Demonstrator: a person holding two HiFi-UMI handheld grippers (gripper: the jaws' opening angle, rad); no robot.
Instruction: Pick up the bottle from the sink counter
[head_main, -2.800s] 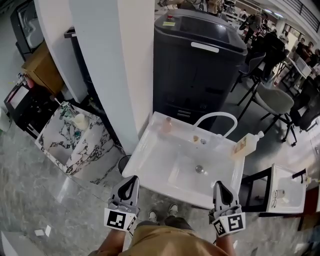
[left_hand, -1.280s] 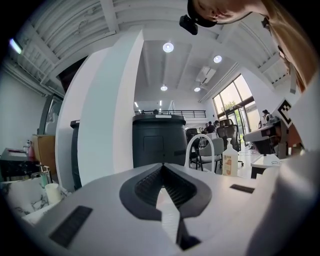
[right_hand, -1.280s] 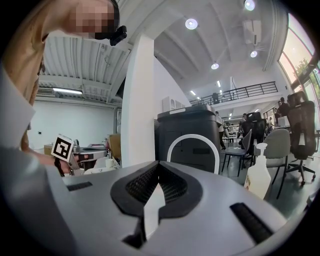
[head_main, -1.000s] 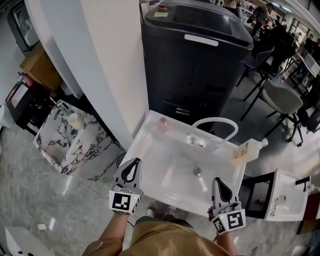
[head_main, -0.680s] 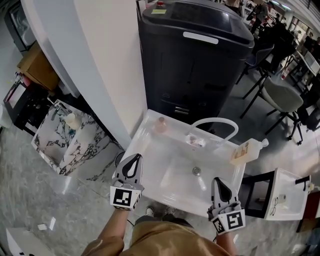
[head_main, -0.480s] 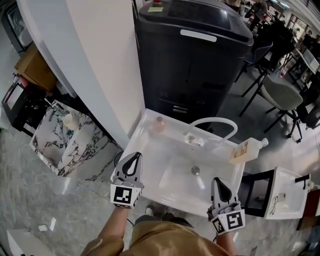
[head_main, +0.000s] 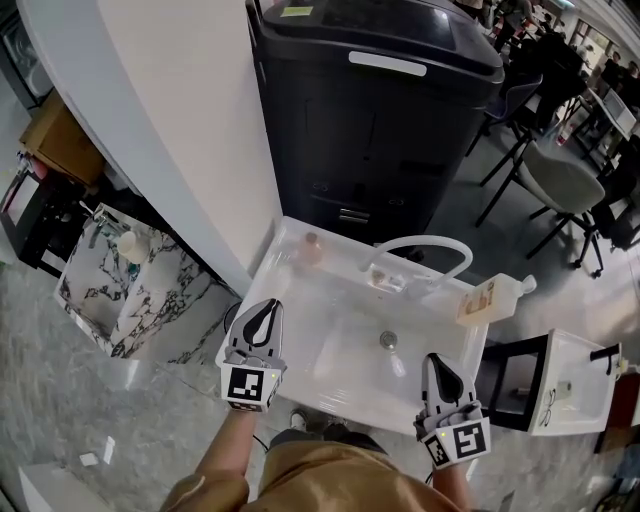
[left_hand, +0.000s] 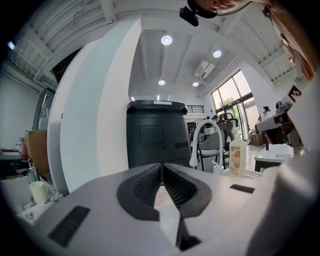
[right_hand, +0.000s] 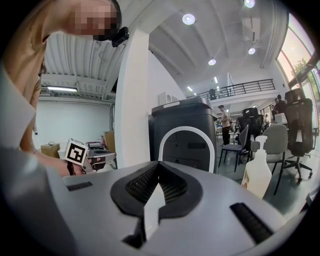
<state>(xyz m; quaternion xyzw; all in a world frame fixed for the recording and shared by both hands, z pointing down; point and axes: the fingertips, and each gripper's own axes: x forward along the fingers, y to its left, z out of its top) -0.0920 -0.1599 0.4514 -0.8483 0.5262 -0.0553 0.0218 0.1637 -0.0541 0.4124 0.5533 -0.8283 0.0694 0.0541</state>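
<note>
A white pump bottle (head_main: 491, 297) with an orange label stands on the right rear corner of the white sink counter (head_main: 300, 380); it also shows as the bottle (left_hand: 237, 157) in the left gripper view and the bottle (right_hand: 258, 173) in the right gripper view. My left gripper (head_main: 263, 313) hovers shut over the sink's front left edge, its jaws (left_hand: 161, 168) empty. My right gripper (head_main: 437, 363) is shut and empty at the front right edge, well short of the bottle. A small pinkish bottle (head_main: 311, 246) stands at the back left corner.
A white arched faucet (head_main: 421, 243) rises at the sink's back, with a drain (head_main: 387, 340) in the basin. A tall black machine (head_main: 370, 100) and a white pillar (head_main: 180, 120) stand behind. A marble basin (head_main: 120, 290) lies left, another white sink (head_main: 560, 392) and chairs (head_main: 560, 185) right.
The view has closed in on the sink. Both grippers have come up to its front edge, the left one a little further forward, and both stay shut.
</note>
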